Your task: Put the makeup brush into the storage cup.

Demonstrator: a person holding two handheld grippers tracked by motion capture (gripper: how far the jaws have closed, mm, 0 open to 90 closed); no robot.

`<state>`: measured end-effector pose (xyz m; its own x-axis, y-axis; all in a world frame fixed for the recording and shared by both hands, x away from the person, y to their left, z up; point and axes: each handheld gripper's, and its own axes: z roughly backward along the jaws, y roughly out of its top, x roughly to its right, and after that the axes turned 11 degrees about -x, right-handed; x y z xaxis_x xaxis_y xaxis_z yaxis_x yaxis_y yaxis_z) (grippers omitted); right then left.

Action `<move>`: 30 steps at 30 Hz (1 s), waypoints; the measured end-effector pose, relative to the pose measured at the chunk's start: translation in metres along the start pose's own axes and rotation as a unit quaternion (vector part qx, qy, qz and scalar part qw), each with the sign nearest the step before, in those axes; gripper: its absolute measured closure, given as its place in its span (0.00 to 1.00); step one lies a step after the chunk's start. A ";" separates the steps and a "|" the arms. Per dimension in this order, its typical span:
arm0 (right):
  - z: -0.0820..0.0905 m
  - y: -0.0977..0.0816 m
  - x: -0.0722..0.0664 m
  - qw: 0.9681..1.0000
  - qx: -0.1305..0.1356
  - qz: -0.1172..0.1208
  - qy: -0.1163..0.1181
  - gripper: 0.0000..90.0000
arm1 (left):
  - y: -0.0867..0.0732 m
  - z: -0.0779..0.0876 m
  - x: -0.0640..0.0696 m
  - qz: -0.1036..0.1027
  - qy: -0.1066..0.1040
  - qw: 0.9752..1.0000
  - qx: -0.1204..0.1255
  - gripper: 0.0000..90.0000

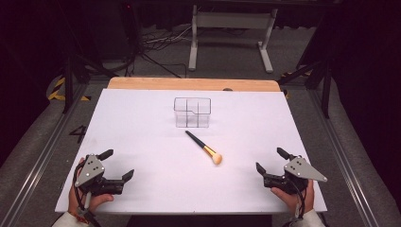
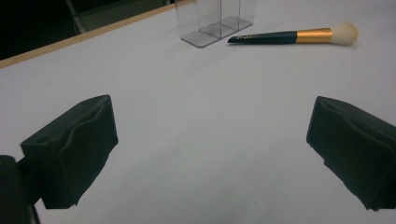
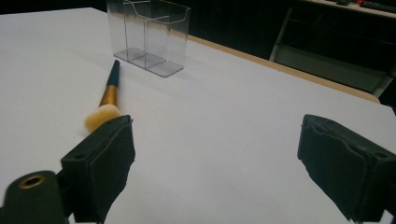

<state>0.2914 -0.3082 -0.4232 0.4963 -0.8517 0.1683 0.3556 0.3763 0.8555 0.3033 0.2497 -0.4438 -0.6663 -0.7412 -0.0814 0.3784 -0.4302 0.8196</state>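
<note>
Lab recording rig: black curtains point(image 1: 364, 56), floor cables point(image 1: 161, 42), hazard tape point(image 1: 57, 89)

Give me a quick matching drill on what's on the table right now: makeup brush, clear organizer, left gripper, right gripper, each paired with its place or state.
Things:
1. makeup brush
2. clear organizer
3. left gripper
4. right gripper

Places or states:
A. open, at the near right corner of the white table
B. standing upright, empty, toward the far side
C. lying flat at mid-table, bristles toward the person
D. open, at the near left corner

Pairs: 1-C, 2-B, 3-D, 4-A
</note>
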 end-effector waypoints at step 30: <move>-0.040 0.080 0.004 0.984 -0.153 0.009 0.086 0.21 | -0.004 -0.005 0.003 -0.008 -0.009 1.000 -0.029 0.04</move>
<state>0.3536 -0.2667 -0.3735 0.6212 -0.7801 0.0742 0.5552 0.5050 0.6608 0.3033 0.2468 -0.4497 -0.6837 -0.7251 -0.0829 0.4044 -0.4709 0.7840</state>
